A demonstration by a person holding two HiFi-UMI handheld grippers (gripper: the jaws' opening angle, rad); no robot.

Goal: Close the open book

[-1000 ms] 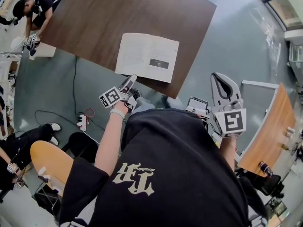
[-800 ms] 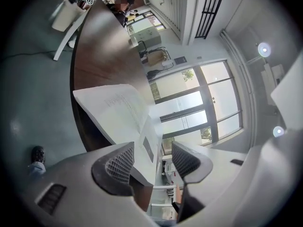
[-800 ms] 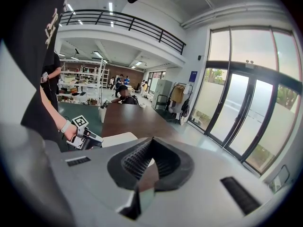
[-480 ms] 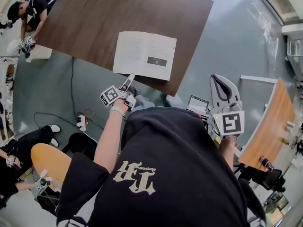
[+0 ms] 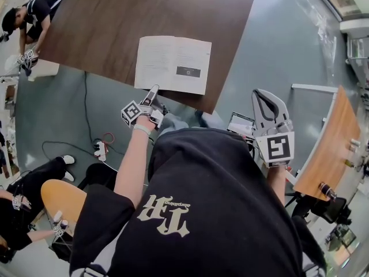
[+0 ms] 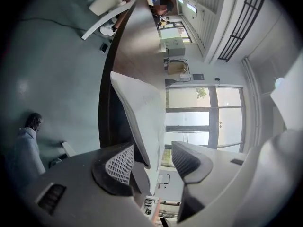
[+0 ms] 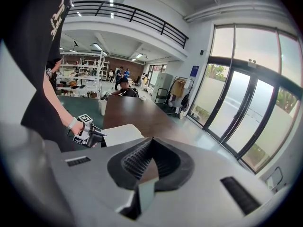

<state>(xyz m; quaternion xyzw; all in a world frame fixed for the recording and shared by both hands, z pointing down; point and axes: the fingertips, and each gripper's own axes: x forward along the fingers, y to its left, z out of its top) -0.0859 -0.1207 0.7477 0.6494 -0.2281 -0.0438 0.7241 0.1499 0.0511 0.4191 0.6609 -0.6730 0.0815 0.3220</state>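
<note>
An open book (image 5: 173, 64) lies flat with white pages up at the near edge of a dark brown table (image 5: 115, 22). My left gripper (image 5: 152, 91) reaches its near left corner. In the left gripper view the left gripper (image 6: 152, 148) stands open, with the book's pale edge (image 6: 142, 103) running between the fingers, close to the left pad (image 6: 120, 167). My right gripper (image 5: 266, 104) is shut on nothing, held up off to the right, away from the table. In the right gripper view the right gripper (image 7: 150, 142) looks over the book (image 7: 120, 134) and the left gripper (image 7: 90, 135).
A person (image 5: 26, 13) bends at the table's far left corner. A power strip (image 5: 101, 149) and cables lie on the grey floor. An orange seat (image 5: 57, 195) is at lower left, a wooden desk (image 5: 326, 149) at right, and a small device (image 5: 241, 124) by my right arm.
The left gripper has edged slightly forward onto the book's near edge. The right gripper has hardly moved and stays shut.
</note>
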